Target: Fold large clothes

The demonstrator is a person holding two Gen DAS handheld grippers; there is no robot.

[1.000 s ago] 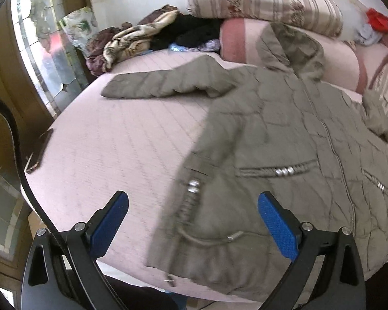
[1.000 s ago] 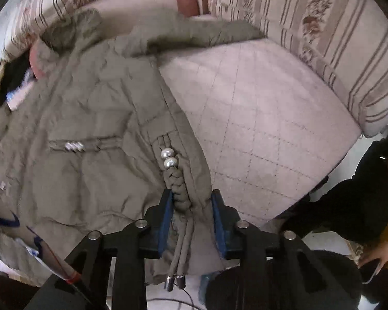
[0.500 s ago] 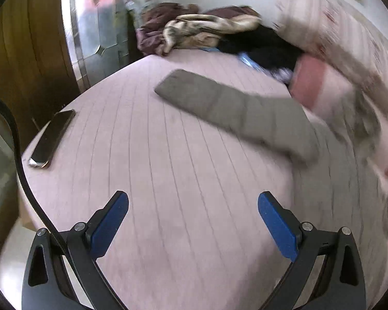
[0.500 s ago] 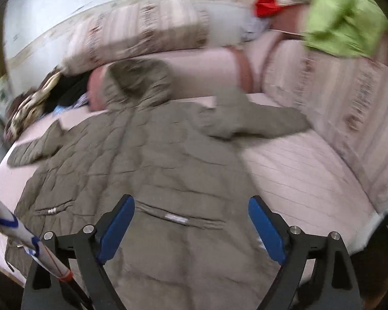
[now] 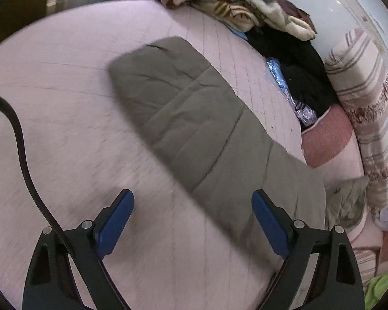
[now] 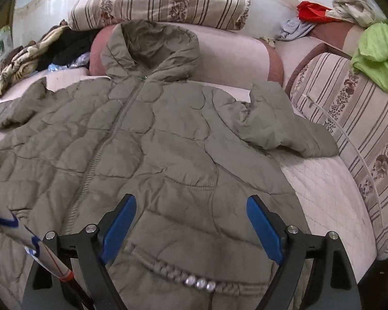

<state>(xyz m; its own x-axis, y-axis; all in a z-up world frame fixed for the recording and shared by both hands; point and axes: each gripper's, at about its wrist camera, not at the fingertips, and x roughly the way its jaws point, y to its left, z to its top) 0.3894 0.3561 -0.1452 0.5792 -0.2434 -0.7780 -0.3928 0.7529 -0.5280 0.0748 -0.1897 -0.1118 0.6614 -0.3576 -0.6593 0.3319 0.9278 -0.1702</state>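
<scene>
Two grippers were in our hands above a pink quilted bed; the olive padded jacket lay spread flat on it, front up and zipped, its hood resting against a pink bolster at the head of the bed. Our right gripper hung over the jacket's lower front, just above a pocket trimmed with beads; its blue fingers stood wide with only the cloth below them, pressing on nothing. Our left gripper pointed down at one jacket sleeve stretched out across the bed; its fingers were wide too and were narrowing a little, the sleeve's upper part partly between them but not pinched, as far as we could tell through the blur. The other sleeve lay bent near a striped cushion; a heap of clothes sat at the far corner; a green cloth and a red one lay on the cushions behind.
</scene>
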